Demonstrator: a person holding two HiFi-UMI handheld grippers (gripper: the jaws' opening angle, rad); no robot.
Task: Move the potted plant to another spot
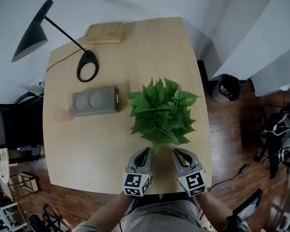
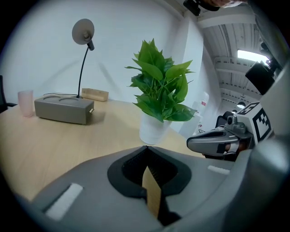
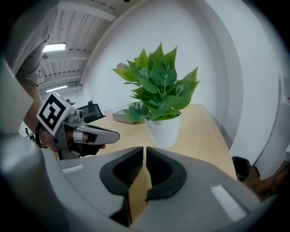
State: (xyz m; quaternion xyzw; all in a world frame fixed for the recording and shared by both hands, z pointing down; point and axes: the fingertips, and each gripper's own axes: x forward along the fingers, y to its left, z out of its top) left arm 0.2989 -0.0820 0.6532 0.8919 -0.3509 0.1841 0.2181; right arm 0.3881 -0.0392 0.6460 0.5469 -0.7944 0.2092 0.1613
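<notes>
Left gripper [image 2: 145, 147]: jaws pressed tip to tip, nothing between them, nothing held. Right gripper [image 3: 144, 148]: jaws parted by no more than a thin slit, likewise empty. Both held side by side over the near edge of the table [image 1: 83, 153], pointing forward and somewhat down, apart from each other and from any object.

Directly ahead of both: the potted plant [image 1: 160, 111], upright, in a white pot [image 3: 164, 130] resting on the tabletop toward the right side, near the front edge. Close to the jaw tips, but not touched by either; bare table visible between tips and pot in both gripper views. Pot hidden under the leaves in the head view.

Farther out, to the left of the plant: a grey box [image 1: 95, 100], a pink cup [image 1: 62, 115] beyond it, a black desk lamp [image 1: 87, 66] and a wooden block [image 1: 105, 32] at the far edge. Open tabletop left of centre and toward the far side, judged suitable as a new spot.

Assessment of progress: nothing accomplished on the task proper. Approach nearly complete; gripping not yet begun. Outstanding: opening both sets of jaws wide or bracing the pot between the two grippers, lifting, carrying, setting down elsewhere, releasing.
</notes>
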